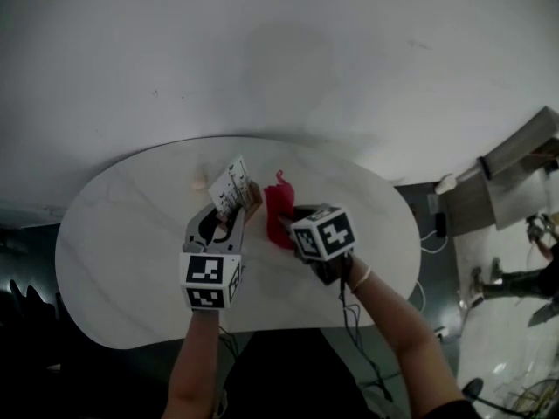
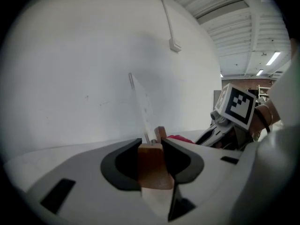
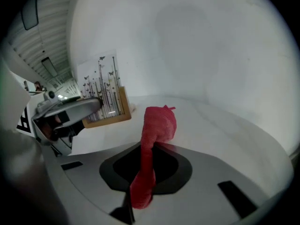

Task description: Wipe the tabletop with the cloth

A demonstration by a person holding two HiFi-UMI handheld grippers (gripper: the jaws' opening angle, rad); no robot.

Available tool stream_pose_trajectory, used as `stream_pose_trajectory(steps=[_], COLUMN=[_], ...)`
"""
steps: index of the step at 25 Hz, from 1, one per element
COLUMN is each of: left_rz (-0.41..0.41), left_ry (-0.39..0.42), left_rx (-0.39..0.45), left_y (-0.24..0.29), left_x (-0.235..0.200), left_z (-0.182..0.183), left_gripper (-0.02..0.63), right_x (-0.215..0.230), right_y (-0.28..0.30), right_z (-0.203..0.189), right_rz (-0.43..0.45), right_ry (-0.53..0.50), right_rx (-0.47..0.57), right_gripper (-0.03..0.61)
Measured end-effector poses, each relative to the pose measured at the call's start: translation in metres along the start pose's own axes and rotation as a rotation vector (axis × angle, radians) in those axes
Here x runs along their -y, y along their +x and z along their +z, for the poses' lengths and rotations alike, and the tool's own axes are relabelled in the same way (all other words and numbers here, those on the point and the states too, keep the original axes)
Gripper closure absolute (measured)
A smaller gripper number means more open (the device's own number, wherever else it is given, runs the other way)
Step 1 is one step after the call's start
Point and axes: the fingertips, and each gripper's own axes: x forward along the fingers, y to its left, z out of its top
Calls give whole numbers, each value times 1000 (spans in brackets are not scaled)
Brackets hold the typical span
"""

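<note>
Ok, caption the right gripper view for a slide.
Right gripper grips the red cloth, left gripper a wooden card stand, at the white tabletop.

A stand [image 2: 151,168] sits between the left gripper's [image 2: 152,146] jaws, with a card [image 2: 140,107] upright in it. Just right of it, a cloth [image 3: 158,123] is caught between the right gripper's [image 3: 149,156] jaws and reaches ahead of them over the table [image 1: 113,260].

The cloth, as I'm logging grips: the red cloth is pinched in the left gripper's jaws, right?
No: the red cloth is pinched in the jaws of the right gripper, as the right gripper view shows. The left gripper grips a wooden stand.
</note>
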Motion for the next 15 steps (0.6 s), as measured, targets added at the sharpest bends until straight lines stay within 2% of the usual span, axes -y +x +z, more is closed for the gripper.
stream_pose_trajectory(steps=[5,10,15], left_rz=[1,-48,-137], left_ry=[-31,-18,12], left_rx=[-15,0,11], left_y=[-5,7,32], left_x=[-3,16,56], left_z=[-12,-5,8], left_gripper=[486,486,486], right_x=[33,95,161], right_y=[5,-23,-75], right_z=[-22,-47,-81], right_rz=[-91,-188,-304], right_ry=[-13,63,154], right_rx=[-64,-77,-78], right_gripper=[532,532,532])
